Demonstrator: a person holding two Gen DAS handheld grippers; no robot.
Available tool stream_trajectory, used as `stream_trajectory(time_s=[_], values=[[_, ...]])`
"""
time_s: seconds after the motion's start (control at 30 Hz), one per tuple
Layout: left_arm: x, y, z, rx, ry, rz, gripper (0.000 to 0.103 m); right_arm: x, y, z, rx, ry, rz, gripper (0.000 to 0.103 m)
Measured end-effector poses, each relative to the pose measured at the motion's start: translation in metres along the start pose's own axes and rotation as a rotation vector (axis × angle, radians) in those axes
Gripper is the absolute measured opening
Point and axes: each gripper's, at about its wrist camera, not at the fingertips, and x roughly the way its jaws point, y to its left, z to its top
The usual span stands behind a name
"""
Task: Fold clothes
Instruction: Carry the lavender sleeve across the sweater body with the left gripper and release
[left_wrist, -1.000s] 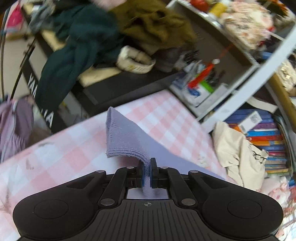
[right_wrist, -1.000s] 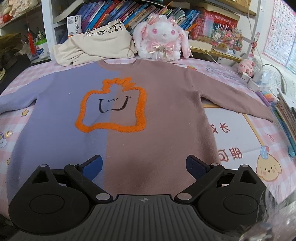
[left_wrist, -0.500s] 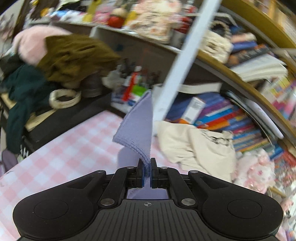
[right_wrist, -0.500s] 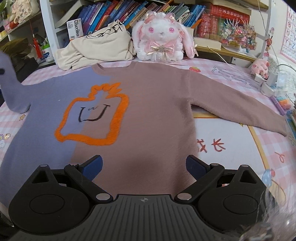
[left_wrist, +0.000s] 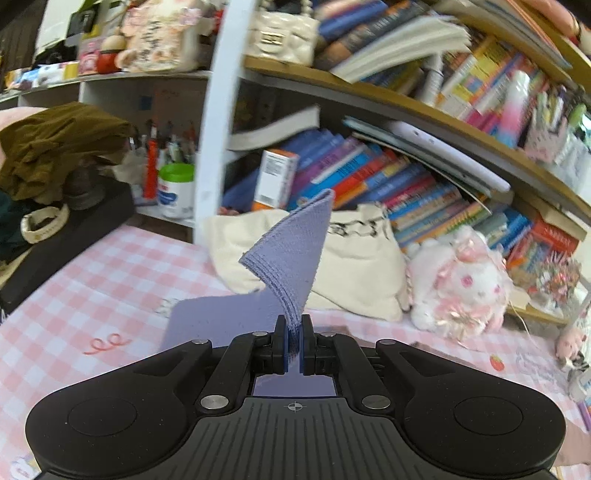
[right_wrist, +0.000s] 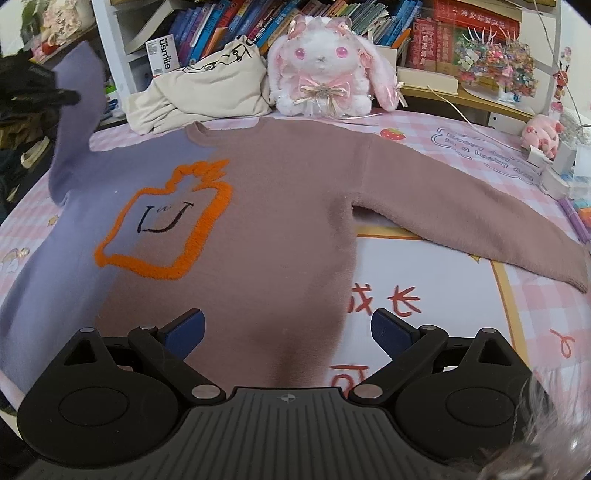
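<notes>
A sweater (right_wrist: 266, 206), lilac on its left half and dusty pink on its right, lies flat on the pink checked table (right_wrist: 461, 147) with an orange outlined figure on the chest. Its lilac sleeve (left_wrist: 291, 258) is lifted off the table, and my left gripper (left_wrist: 293, 341) is shut on the cuff. In the right wrist view that raised sleeve (right_wrist: 79, 110) stands up at the far left beside the left gripper's dark body (right_wrist: 33, 92). My right gripper (right_wrist: 288, 332) hovers open above the sweater's hem, holding nothing. The pink sleeve (right_wrist: 480, 221) lies stretched out to the right.
A cream garment (right_wrist: 207, 92) and a pink plush rabbit (right_wrist: 325, 70) sit at the table's back edge under bookshelves (left_wrist: 369, 173). Small toys and boxes (right_wrist: 554, 155) crowd the right edge. A dark cabinet with piled clothes (left_wrist: 55, 155) stands to the left.
My left gripper has lifted the lilac sleeve higher and swung it right, toward the sweater's body. The right gripper stays open and has shifted slightly, so the sweater sits further left in its view.
</notes>
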Motion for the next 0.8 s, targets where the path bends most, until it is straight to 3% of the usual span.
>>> stream_trajectory(time_s=[0.23, 0.63, 0.8], values=[[0.013, -0.043, -0.008, 0.037, 0.019, -0.026, 0.004, -0.003, -0.015, -0.003, -0.015, 0.003, 0.013, 0.097], [0.024, -0.086, -0.021, 0.096, 0.056, -0.069, 0.004, -0.006, -0.034, -0.008, -0.008, 0.007, 0.019, 0.097], [0.025, -0.095, -0.022, 0.040, 0.057, -0.098, 0.004, -0.007, -0.037, -0.009, -0.002, 0.005, 0.017, 0.097]])
